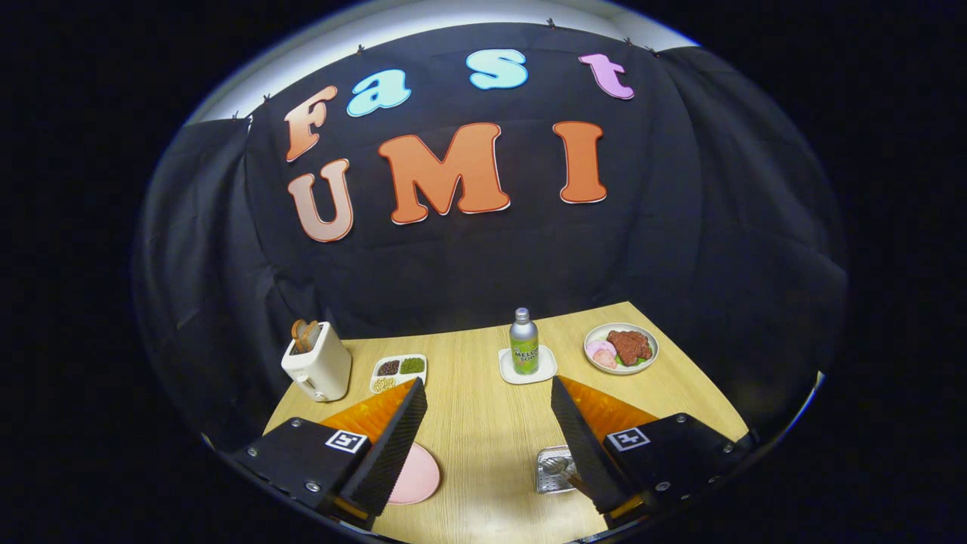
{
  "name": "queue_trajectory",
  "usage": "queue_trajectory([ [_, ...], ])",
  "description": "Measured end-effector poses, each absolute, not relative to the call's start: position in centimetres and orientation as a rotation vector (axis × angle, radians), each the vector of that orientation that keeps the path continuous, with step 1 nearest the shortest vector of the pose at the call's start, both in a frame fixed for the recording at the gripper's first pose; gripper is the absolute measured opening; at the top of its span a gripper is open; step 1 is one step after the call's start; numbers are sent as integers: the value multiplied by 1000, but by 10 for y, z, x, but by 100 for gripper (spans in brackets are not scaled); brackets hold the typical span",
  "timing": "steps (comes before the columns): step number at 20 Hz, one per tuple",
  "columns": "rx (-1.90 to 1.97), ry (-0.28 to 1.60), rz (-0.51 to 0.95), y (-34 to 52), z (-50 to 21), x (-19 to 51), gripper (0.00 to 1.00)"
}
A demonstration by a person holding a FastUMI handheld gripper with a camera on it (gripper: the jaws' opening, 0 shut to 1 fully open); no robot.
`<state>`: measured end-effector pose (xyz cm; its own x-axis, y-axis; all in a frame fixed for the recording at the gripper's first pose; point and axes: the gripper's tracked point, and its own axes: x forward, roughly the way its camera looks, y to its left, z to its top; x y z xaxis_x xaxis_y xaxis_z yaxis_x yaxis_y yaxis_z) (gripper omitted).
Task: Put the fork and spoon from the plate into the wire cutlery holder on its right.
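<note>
My gripper (487,385) is open and held above the wooden table (483,438), with nothing between its fingers. A pink plate (418,477) lies near the table's front, partly hidden behind the left finger (393,446); its visible part is bare. To its right, against the right finger (582,446), stands the perforated metal cutlery holder (550,477). A metal utensil (559,465) with a rounded head rests in it, its handle running behind the right finger. I cannot tell whether a second utensil is in there.
Beyond the fingers, along the back of the table, stand a cream toaster (317,364) with toast, a white divided dish of beans (398,372), a green bottle (523,342) on a white coaster, and a plate of food (621,347). The black cloth wall rises behind.
</note>
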<state>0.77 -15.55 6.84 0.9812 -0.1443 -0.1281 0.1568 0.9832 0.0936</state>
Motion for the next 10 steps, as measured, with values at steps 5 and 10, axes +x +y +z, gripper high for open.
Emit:
queue_trajectory([
  [5,81,88,-181,-156,60,-1,99],
  [10,113,68,-174,-158,61,-8,99],
])
